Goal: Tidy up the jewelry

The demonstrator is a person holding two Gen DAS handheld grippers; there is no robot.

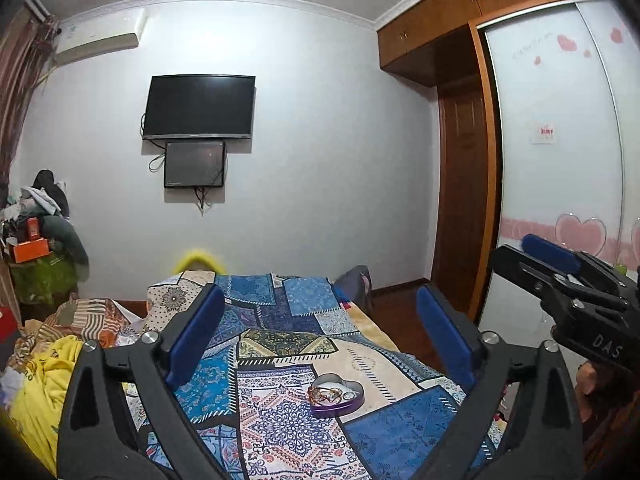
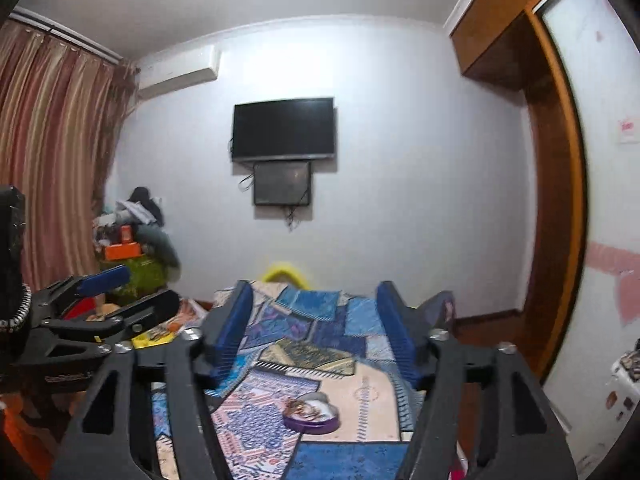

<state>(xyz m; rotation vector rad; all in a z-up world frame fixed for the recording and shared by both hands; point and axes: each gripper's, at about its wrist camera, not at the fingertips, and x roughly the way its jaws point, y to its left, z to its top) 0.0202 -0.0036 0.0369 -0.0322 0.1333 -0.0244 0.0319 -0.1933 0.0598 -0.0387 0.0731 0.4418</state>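
Observation:
A purple heart-shaped tin (image 1: 338,395) lies open on the patchwork bedspread (image 1: 288,432), with gold and reddish jewelry (image 1: 326,394) in its white lining. It also shows in the right wrist view (image 2: 312,414), with the jewelry (image 2: 305,407) inside. My left gripper (image 1: 320,328) is open and empty, held above the bed short of the tin. My right gripper (image 2: 314,324) is open and empty, also above the bed with the tin low between its fingers. Each gripper shows at the edge of the other's view.
A heap of clothes (image 1: 48,364) lies on the bed's left side. A wooden wardrobe with a white sliding door (image 1: 552,152) stands at the right. A TV (image 1: 199,107) hangs on the far wall. Cluttered boxes (image 1: 32,248) and curtains (image 2: 48,152) are at the left.

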